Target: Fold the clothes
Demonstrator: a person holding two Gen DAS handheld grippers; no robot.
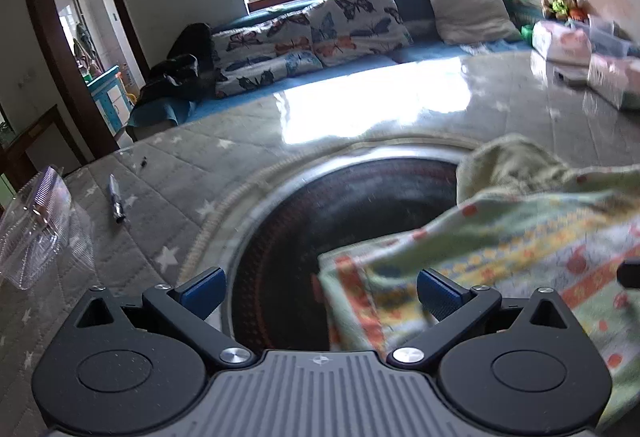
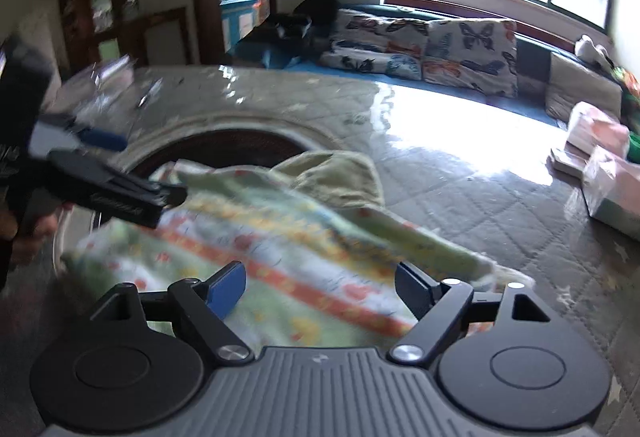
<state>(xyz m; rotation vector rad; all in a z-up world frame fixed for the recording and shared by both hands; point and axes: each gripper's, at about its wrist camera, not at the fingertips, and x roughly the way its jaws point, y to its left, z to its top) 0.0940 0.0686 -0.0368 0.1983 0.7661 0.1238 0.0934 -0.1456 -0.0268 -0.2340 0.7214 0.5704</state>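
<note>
Currently between folds: left gripper (image 1: 320,287) and right gripper (image 2: 320,287) both gape wide, gripping nothing, patterned garment (image 2: 280,237) lying loose under both. Next, likely close on an edge just ahead of the jaws.

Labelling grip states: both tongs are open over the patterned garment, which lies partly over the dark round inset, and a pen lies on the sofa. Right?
One thing is off: the pen lies on the quilted table cover, not the sofa, as the left wrist view shows. The rest holds: left tongs and right tongs stand open, and the patterned garment partly covers the dark round inset.
</note>
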